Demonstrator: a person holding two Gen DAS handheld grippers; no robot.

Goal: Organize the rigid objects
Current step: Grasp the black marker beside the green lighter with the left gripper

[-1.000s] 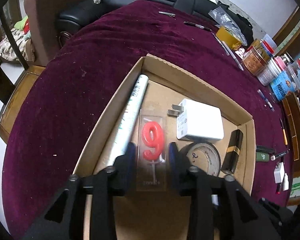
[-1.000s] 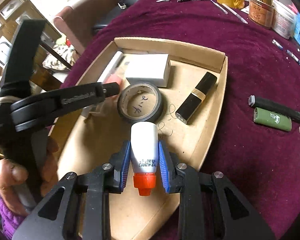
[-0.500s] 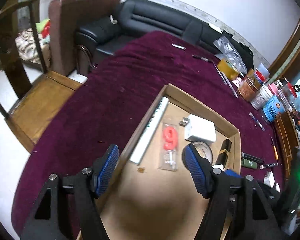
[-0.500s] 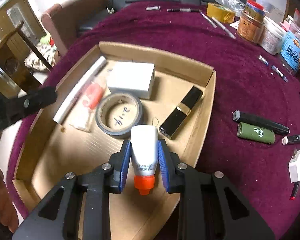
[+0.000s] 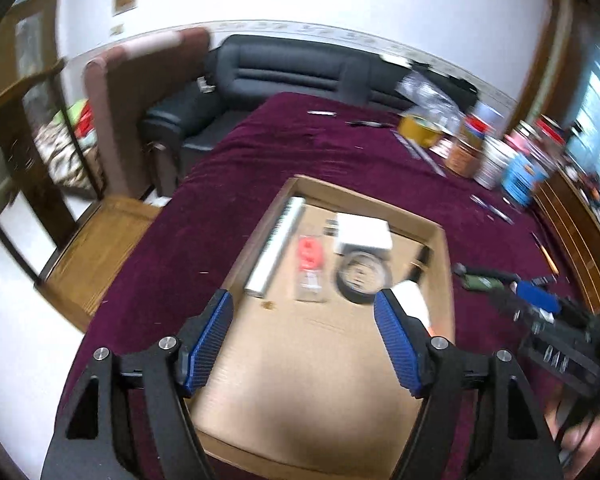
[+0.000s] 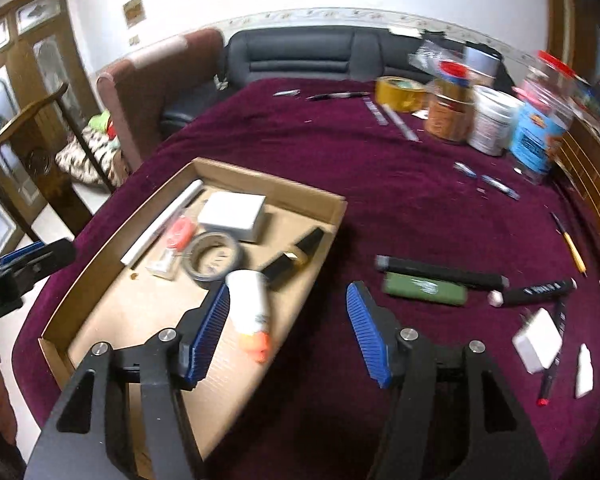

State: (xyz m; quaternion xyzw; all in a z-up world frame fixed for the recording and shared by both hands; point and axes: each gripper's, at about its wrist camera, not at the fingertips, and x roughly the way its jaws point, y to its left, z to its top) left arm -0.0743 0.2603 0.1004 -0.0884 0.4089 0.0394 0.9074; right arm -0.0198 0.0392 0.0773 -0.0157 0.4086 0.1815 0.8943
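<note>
A cardboard tray (image 6: 272, 184) on the maroon cloth holds a white tube (image 6: 164, 220), a red "9" candle (image 6: 178, 236), a white charger (image 6: 236, 216), a tape roll (image 6: 214, 256) and a black lipstick (image 6: 296, 258). A white glue bottle (image 6: 250, 304) with an orange cap lies in the tray beside the left finger of my right gripper (image 6: 289, 292). Its jaws are opening and the pads are off the bottle. My left gripper (image 5: 302, 300) hangs above the tray (image 5: 364, 196), jaws opening, nothing between them. The candle (image 5: 310, 260) lies beyond it.
On the cloth right of the tray lie a black marker (image 6: 440, 274), a green case (image 6: 424, 288), a black pen (image 6: 536, 290) and a white plug (image 6: 538, 340). Jars, tubs and yellow tape (image 6: 398, 92) stand at the far right. A sofa and chairs border the table.
The left gripper let go of the "9" candle, widened and drew back upward. The right gripper opened off the glue bottle, which now lies in the tray, and lifted toward the right.
</note>
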